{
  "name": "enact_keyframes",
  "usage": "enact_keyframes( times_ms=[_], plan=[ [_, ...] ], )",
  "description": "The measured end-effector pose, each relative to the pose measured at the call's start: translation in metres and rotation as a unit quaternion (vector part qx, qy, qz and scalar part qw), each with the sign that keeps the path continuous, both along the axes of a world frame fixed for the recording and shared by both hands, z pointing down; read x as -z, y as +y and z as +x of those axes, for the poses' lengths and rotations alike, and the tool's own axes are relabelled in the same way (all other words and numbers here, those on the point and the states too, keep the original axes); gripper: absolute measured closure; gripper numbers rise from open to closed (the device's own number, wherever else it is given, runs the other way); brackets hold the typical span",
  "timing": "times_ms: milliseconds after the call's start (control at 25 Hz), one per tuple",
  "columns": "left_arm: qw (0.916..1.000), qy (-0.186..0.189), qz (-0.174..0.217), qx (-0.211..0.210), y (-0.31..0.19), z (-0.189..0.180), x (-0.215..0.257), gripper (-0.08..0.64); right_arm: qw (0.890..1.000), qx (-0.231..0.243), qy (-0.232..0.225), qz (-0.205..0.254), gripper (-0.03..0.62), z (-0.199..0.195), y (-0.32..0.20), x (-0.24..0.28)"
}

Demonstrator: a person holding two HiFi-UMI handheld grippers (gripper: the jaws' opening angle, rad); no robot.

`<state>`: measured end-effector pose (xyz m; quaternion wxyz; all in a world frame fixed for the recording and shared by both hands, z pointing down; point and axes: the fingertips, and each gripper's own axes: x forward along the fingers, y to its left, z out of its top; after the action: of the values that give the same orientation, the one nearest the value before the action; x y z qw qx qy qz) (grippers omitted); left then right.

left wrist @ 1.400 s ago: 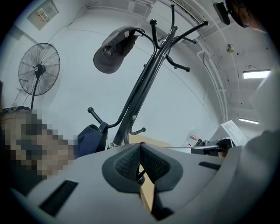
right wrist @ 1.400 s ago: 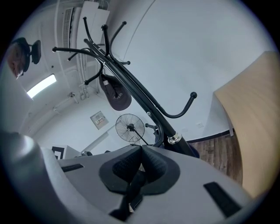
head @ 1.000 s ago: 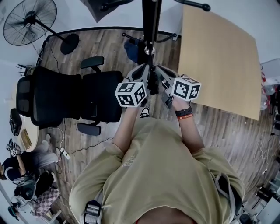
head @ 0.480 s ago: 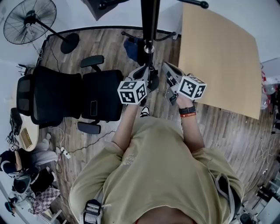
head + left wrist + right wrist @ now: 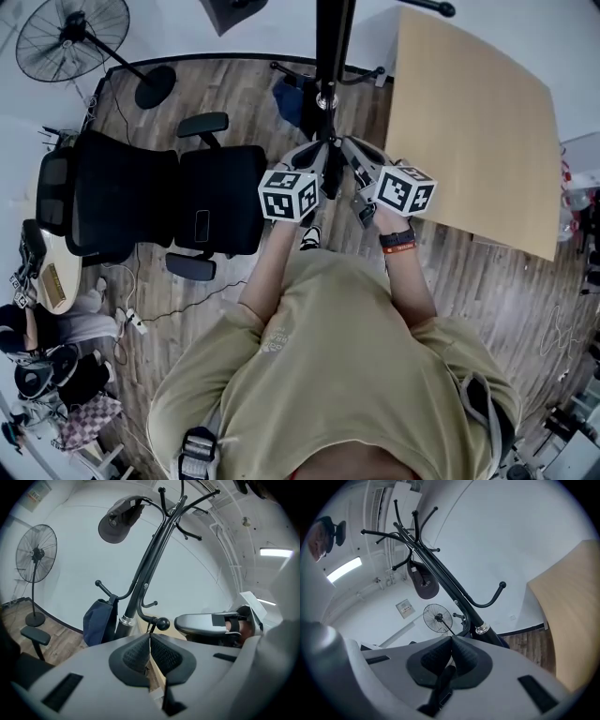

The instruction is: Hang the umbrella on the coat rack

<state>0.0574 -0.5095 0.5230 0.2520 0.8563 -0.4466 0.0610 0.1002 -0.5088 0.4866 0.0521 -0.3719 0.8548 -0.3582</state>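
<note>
Head view, centre: left gripper (image 5: 317, 157) pinches the umbrella strap (image 5: 150, 629) beside a ball-tipped hook (image 5: 162, 623) (low on the coat rack (image 5: 330, 56)); right gripper (image 5: 349, 155) clamps the umbrella (image 5: 442, 685). Released early, the strap could miss the hook.

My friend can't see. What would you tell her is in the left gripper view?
The left gripper has its jaws shut on a thin cord that runs up toward a ball-tipped hook of a black coat rack. A dark cap hangs up top, a blue bag lower down, and a fan stands at left.
</note>
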Motion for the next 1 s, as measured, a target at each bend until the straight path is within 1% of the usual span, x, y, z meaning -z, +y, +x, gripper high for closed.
enact_keyframes(
  times_ms=[120,320,480,640,1000],
  plan=[
    [0.9999,0.009,0.006,0.008,0.006,-0.007,0.008,0.535,1.0,0.003,-0.008,0.002,0.577,-0.004,0.005,0.004],
    [0.9991,0.012,0.037,0.013,0.02,-0.014,0.031,0.535,1.0,0.008,0.003,0.022,0.577,-0.014,0.02,0.012],
    [0.9981,0.003,0.059,0.017,0.03,-0.013,0.042,0.535,0.998,0.002,0.038,0.053,0.577,-0.012,0.03,0.018],
    [0.9972,0.0,0.072,0.022,0.041,-0.011,0.046,0.537,0.993,-0.011,0.079,0.083,0.577,-0.004,0.039,0.022],
    [0.9935,-0.017,0.106,0.04,0.068,-0.005,0.062,0.537,0.988,-0.021,0.11,0.105,0.577,0.013,0.065,0.028]
  ],
)
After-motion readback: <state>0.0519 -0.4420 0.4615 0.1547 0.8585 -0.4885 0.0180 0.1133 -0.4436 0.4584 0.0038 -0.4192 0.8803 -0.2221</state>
